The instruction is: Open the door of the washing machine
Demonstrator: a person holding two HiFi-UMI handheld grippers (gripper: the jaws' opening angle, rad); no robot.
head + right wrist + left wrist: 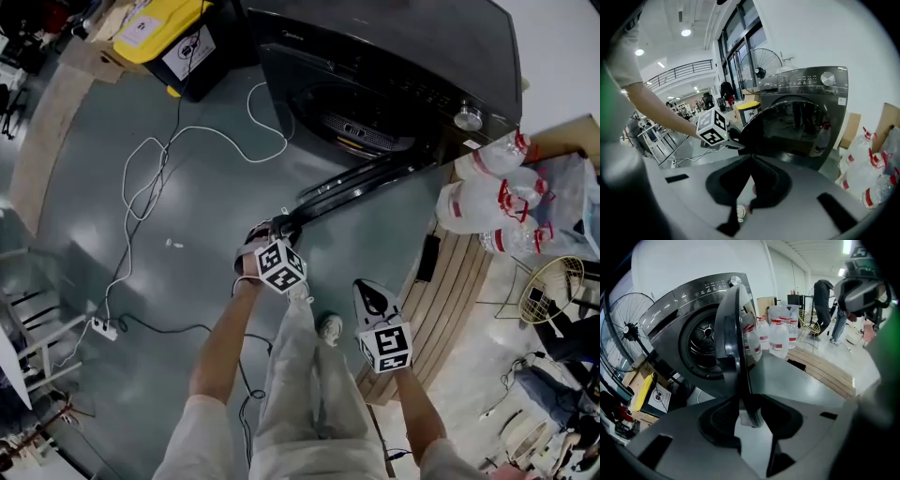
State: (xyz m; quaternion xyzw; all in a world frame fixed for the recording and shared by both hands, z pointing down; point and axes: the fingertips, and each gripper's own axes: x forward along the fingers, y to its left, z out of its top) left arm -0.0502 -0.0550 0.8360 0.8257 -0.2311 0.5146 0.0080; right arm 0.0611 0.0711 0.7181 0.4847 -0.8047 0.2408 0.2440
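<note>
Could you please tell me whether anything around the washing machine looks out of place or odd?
A loose white cable snakes in loops across the floor in front of the washing machine, running to a power strip; it looks like a trip hazard. The open door is simply the task.

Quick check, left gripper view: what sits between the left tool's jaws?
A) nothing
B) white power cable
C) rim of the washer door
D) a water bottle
C: the left tool has its jaws either side of the rim of the open door, which runs down between them with the pads against it.
</note>
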